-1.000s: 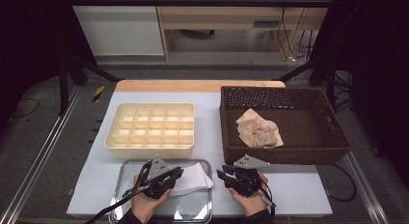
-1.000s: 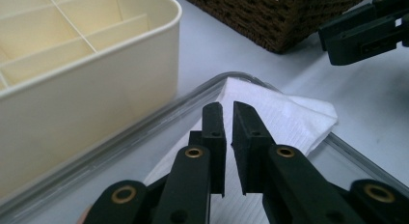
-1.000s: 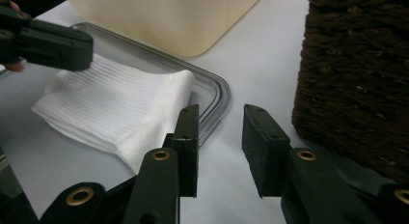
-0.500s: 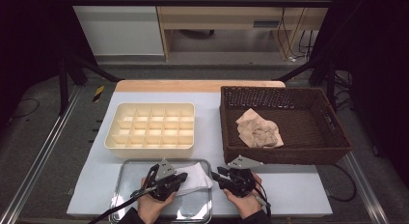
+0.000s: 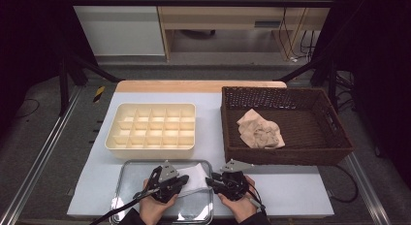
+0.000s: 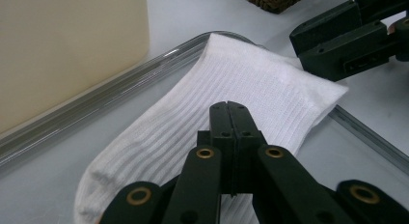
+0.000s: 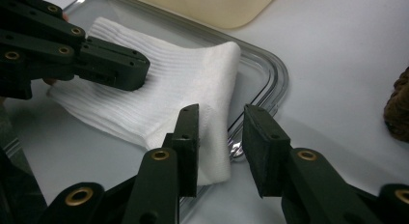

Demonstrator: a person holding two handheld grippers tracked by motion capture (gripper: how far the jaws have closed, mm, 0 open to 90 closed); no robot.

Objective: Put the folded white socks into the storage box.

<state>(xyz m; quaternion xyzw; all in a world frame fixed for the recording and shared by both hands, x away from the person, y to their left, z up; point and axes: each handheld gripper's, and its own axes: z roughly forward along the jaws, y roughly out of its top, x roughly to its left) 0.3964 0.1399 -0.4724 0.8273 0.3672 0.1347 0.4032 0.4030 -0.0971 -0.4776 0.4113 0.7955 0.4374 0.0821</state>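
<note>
A white ribbed sock lies flat in a shallow metal tray at the near edge of the counter, with its cuff end draped over the tray's right rim.

The left claw sits over the sock's middle. In the left gripper view its two black jaws are pressed together with no gap between the tips, and they have just finished closing; the tips rest low on the ribbed fabric. Whether a fold of cloth is actually caught between them cannot be told, since the tips hide that spot.

The right claw is at the tray's right rim, pointing left toward the other claw. In the right gripper view its jaws stand apart, partly spread, and the sock's cuff end lies between them (the pads are not pressing on it). The left claw shows there as well, lying across the sock from the upper left.

Behind the tray stands a cream divided organiser, its compartments bare. To the right of it is a dark wicker basket holding a crumpled beige cloth. Both containers are well apart from the claws. A hand grips each tool from the bottom of the high view.
</note>
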